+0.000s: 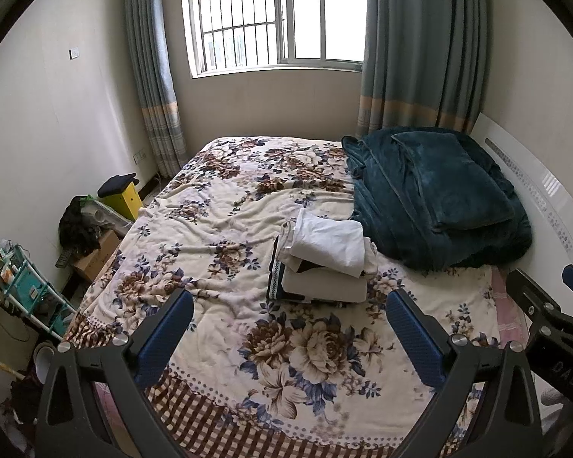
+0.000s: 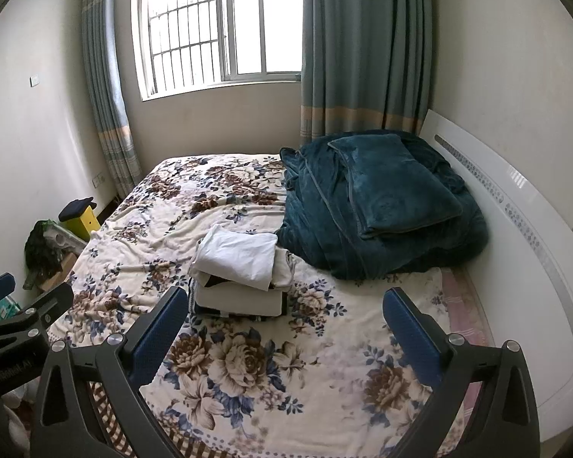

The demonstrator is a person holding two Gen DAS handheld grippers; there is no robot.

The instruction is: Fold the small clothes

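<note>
A stack of folded small clothes [image 1: 321,263] lies on the floral bed cover [image 1: 217,229], a white garment on top. It also shows in the right wrist view [image 2: 240,271]. My left gripper [image 1: 290,305] is open and empty, held above the near part of the bed, short of the stack. My right gripper [image 2: 286,301] is open and empty too, just in front of the stack. The right gripper's edge shows at the right of the left wrist view [image 1: 546,305], and the left gripper's edge shows at the left of the right wrist view [image 2: 15,316].
A folded dark teal blanket [image 1: 435,194] lies at the head of the bed by the white headboard [image 1: 546,198]. Left of the bed are a yellow stool [image 1: 124,198], a cardboard box [image 1: 95,255] with dark clothes and a teal rack [image 1: 30,290]. Window and curtains stand behind.
</note>
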